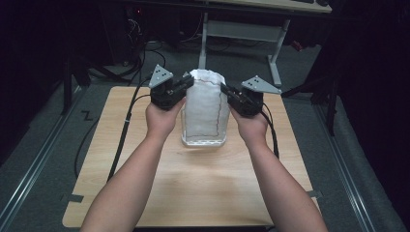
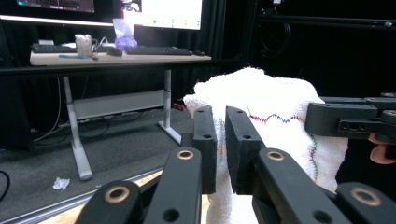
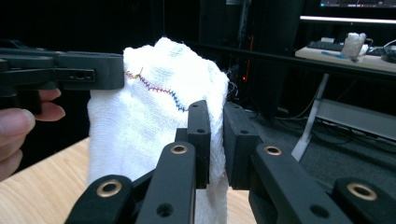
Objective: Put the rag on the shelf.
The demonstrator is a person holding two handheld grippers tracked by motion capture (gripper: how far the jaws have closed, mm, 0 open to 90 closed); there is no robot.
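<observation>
A white cloth (image 1: pixel 205 107) with multicoloured stitching hangs upright, its lower edge on the wooden table (image 1: pixel 193 188).

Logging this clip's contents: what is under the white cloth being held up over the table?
The white cloth hangs from the left gripper and right gripper, its lower edge resting on the wooden table. Whatever lies beneath or behind it is covered by the fabric.

We're seeing the white cloth (image 1: pixel 205 108) hanging between the left gripper (image 1: pixel 186 83) and right gripper (image 1: pixel 226 90), blocking the middle of the table (image 1: pixel 203 188). Bare wood is lying open near us and along both side edges, so that's where hands could pass.
</observation>
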